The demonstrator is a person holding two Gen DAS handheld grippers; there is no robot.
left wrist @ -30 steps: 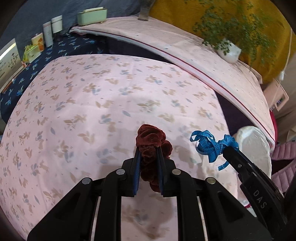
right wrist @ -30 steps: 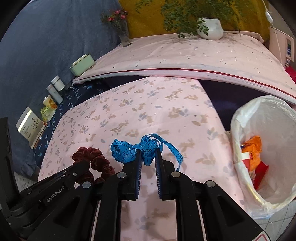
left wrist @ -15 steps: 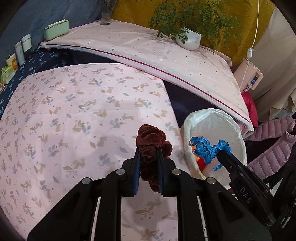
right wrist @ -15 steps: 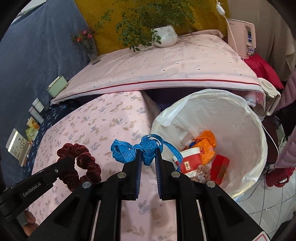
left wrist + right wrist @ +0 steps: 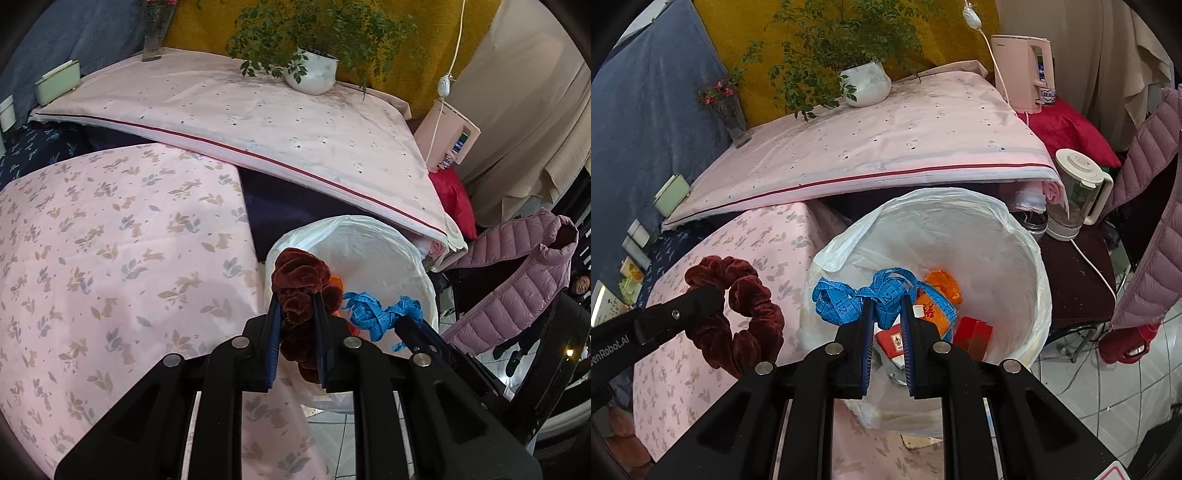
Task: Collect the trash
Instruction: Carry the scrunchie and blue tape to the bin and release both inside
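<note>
Through the left wrist camera I see my left tool point(image 5: 297, 314) pinching the dark red scrunchie point(image 5: 301, 280) between its blue pads, jaws close together with the velvet bunched between them. Part of the loop puffs out beyond the fingertips and part hangs below them. I judge it very light, soft and springy; it squashes rather than resists, so a pinch across one gathered section is enough, and it should drop cleanly once I let go. Just ahead of this tool and a little to its right sits the white-lined trash bin point(image 5: 413, 258), beside the pink floral table point(image 5: 110, 240). The right tool comes in from the lower right, carrying the blue tape measure point(image 5: 373, 314) over the bin's mouth.

In the right wrist camera my right tool point(image 5: 888, 314) is nipped onto the tape measure point(image 5: 864, 293) at a knot of its coils, jaws nearly together. The tape is limp, thin and slick; loose loops spill to the left of the pads and a tail trails to the right, so I reckon it could snag on a finger when released. It hangs directly above the open bin point(image 5: 1027, 240), where an orange wrapper point(image 5: 943, 284) and a red box point(image 5: 973, 332) already lie. To the left, the left tool point(image 5: 701, 299) holds the scrunchie point(image 5: 738, 314) over the table, just beside the bin's rim.
</note>
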